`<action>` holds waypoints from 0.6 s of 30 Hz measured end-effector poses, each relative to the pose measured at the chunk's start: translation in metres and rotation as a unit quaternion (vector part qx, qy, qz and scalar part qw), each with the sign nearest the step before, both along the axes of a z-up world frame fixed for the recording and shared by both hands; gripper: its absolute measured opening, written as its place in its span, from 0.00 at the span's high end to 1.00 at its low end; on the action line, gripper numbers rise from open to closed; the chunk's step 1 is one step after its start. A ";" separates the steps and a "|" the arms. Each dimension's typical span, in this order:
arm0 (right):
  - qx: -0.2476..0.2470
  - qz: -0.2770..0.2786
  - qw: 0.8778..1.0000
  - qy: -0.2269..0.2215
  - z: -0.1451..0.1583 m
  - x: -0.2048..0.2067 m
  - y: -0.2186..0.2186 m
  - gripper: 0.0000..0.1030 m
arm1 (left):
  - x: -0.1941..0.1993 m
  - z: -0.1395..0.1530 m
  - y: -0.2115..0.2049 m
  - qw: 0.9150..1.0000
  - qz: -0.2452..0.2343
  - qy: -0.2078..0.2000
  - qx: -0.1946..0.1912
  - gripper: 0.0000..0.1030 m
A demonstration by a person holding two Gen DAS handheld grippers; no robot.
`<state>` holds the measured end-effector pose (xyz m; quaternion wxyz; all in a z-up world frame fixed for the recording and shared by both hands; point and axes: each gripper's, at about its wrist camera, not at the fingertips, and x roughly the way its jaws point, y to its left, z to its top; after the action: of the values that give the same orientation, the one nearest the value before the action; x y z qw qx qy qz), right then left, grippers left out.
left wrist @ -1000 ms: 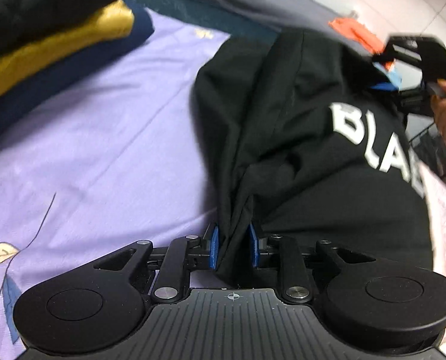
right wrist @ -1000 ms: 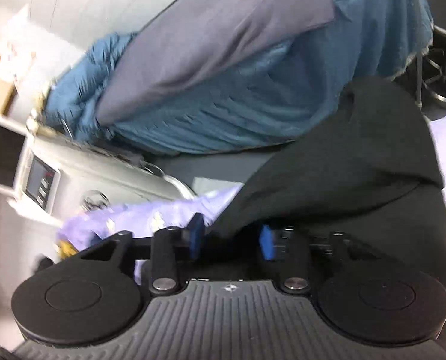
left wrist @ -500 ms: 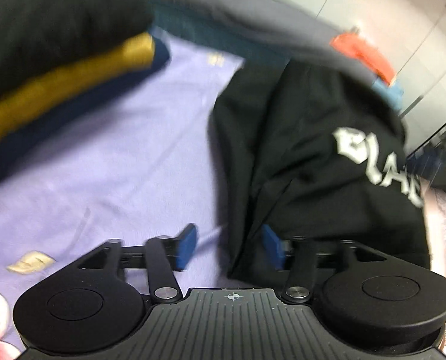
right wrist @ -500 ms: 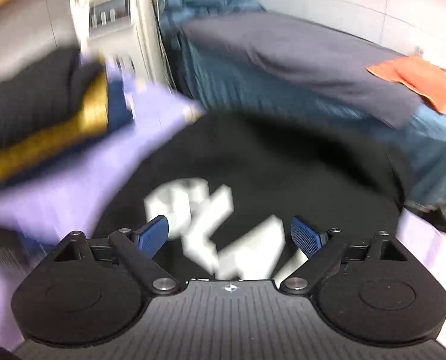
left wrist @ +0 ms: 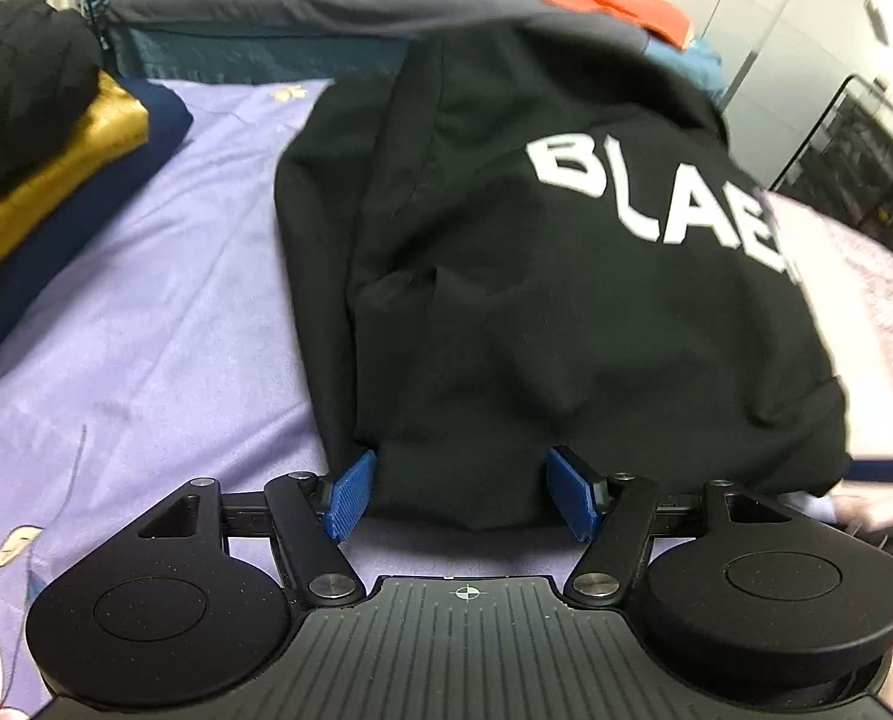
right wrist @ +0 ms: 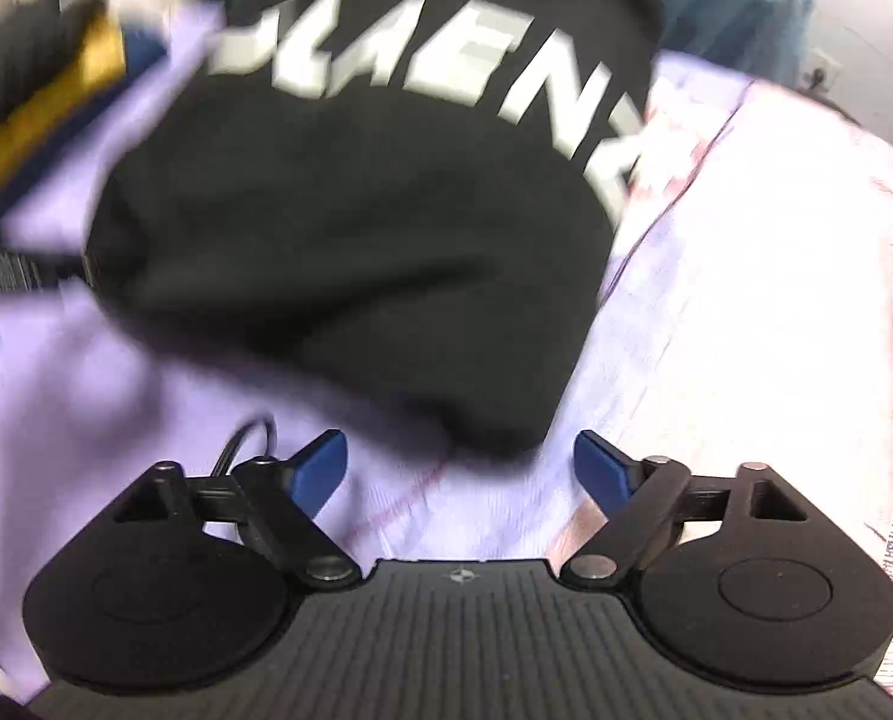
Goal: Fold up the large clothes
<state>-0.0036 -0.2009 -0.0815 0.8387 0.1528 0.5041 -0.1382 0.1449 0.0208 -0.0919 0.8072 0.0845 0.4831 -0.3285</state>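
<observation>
Both tongs, left (left wrist: 461, 492) and right (right wrist: 461, 471), now gape wide, empty; I've let go the shirt (left wrist: 536, 276). It lies folded on the bed (left wrist: 146, 324).

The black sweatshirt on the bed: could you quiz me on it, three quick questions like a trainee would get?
1. True or false: the left gripper is clamped shut on the black sweatshirt.
2. What colour is the lettering on the sweatshirt?
3. The folded stack at the left holds which layer between black and navy? A) red B) mustard yellow C) white

Key: 1 false, its fingers are spread with the hem between them; the right gripper is open too. 2 white. 3 B.
</observation>
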 end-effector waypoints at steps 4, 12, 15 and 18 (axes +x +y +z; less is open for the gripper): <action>0.020 -0.034 0.997 -0.074 0.031 -0.005 -0.035 0.02 | 0.010 0.022 0.025 0.999 0.008 0.000 -0.038 0.00; 0.212 -0.125 0.958 -0.145 0.014 0.029 -0.129 0.02 | 0.068 -0.001 0.048 0.984 0.056 0.100 -0.134 0.00; 0.229 -0.135 0.954 -0.138 -0.010 0.053 -0.142 0.05 | 0.080 -0.023 0.035 0.980 0.065 0.129 -0.139 0.00; 0.255 -0.127 0.946 -0.155 -0.030 0.064 -0.150 0.01 | 0.087 -0.040 0.016 0.975 0.059 0.156 -0.145 0.00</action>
<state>0.0608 -0.3508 -0.1118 0.8149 0.4437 0.3629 -0.0854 0.2324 0.0367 -0.1320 0.7434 -0.1144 0.5548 -0.3558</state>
